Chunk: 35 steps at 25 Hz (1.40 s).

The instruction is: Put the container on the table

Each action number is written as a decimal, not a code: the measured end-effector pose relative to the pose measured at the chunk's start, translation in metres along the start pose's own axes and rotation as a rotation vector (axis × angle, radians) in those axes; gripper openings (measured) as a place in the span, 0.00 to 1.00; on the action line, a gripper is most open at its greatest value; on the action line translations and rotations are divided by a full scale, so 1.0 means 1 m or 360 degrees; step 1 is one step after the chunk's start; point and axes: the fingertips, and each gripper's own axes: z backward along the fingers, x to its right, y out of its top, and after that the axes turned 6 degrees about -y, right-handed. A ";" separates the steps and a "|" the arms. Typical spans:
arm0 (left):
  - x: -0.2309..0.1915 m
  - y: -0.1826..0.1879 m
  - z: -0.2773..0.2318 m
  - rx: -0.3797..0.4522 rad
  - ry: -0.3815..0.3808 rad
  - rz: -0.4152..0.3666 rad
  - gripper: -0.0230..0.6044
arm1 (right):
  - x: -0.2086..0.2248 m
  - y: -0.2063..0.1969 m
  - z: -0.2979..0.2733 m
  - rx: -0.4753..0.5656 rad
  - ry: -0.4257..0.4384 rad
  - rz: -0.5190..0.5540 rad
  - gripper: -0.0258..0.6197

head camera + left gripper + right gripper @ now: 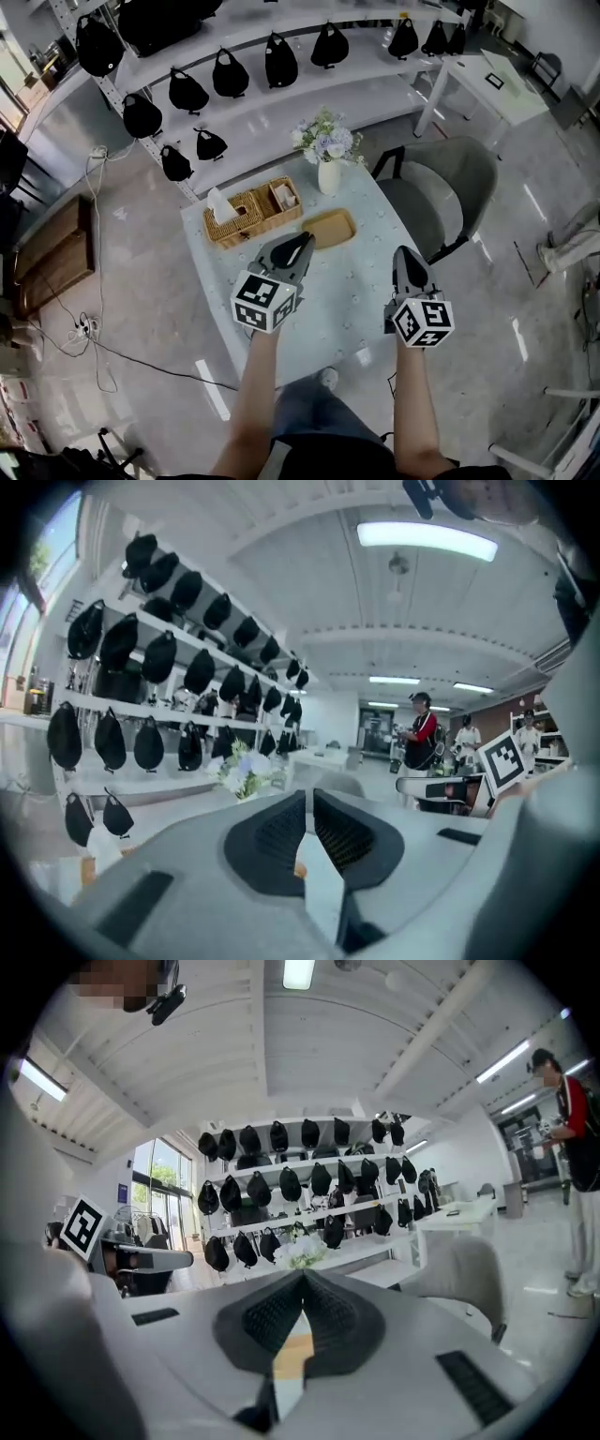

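Observation:
A shallow tan container [328, 228] lies flat on the pale table [349, 292], just right of a wicker basket [246, 216]. My left gripper [302, 242] hangs in the air over the table, its tips above the container's left end and apart from it. Its dark pads [281, 829] stand only a slit apart with nothing between them, and the left gripper [308, 799] points about level toward the shelves. My right gripper [406, 255] hovers over the table's right edge. The right gripper [303, 1279] has its tips touching and holds nothing.
A vase of flowers [327, 155] stands at the table's far edge. A grey chair [452, 192] sits at the right. White shelves with black bags [231, 75] run along the back. Cables lie on the floor at the left [94, 342]. A person in red [421, 731] stands far off.

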 end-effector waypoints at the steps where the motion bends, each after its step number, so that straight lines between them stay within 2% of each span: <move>1: 0.003 0.009 0.013 0.0050 0.0023 -0.0008 0.08 | -0.004 0.008 0.007 0.0026 0.0006 0.0005 0.04; 5: 0.012 0.025 0.061 0.0172 0.0108 0.0004 0.06 | -0.015 0.024 0.036 0.0097 0.0017 0.0017 0.04; 10: 0.009 0.031 0.111 0.0249 0.0231 -0.0026 0.05 | -0.027 0.029 0.061 0.0145 0.0040 0.0031 0.04; 15: -0.002 0.020 0.148 0.0306 0.0321 -0.0023 0.05 | -0.043 0.025 0.071 0.0149 0.0062 0.0081 0.04; 21: -0.004 0.009 0.158 0.0297 0.0317 -0.0020 0.05 | -0.060 0.025 0.080 0.0164 0.0077 0.0112 0.04; 29: -0.001 0.011 0.151 0.0289 0.0282 -0.0042 0.05 | -0.055 0.027 0.086 0.0171 0.0015 0.0147 0.04; 35: 0.001 0.003 0.144 0.0251 0.0261 -0.0018 0.05 | -0.054 0.026 0.086 0.0152 0.0019 0.0139 0.04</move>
